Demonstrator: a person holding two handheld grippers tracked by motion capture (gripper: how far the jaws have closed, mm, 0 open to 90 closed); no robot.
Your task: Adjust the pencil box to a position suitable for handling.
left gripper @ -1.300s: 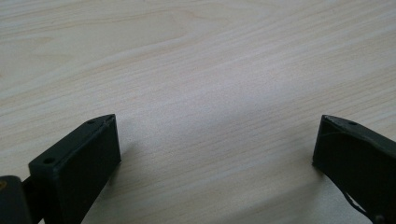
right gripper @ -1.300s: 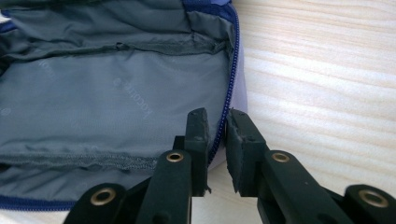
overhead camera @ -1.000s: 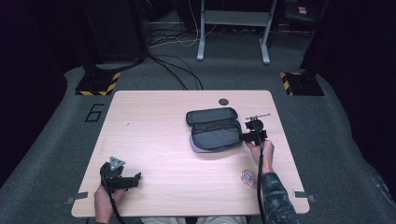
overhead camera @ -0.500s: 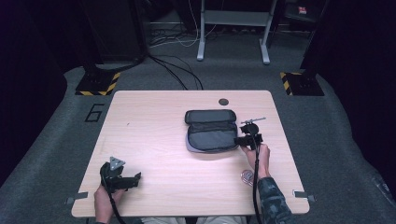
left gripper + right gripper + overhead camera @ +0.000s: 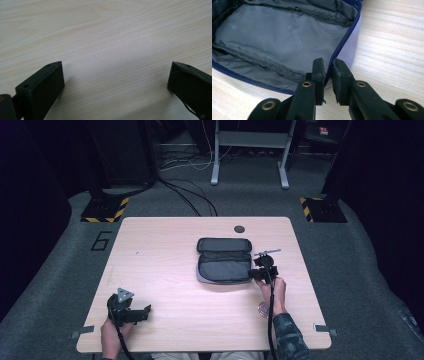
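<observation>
Lying unzipped mid-bench (image 5: 165, 270): grey pouch (image 5: 222, 260). Right hand-held gripper (image 5: 328, 65) clamped on pouch's zipper rim, right end. Left hand-held gripper (image 5: 116, 75) jaws wide apart, over bare near-left bench.

Open pouch (image 5: 223, 261) on wooden table (image 5: 160, 265)

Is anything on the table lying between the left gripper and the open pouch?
Nothing visible does. The left gripper sits open near the table's front left corner, over bare wood, and only bare tabletop lies between it and the pouch. The right gripper is already at the pouch's right edge, jaws nearly closed around its rim.
</observation>
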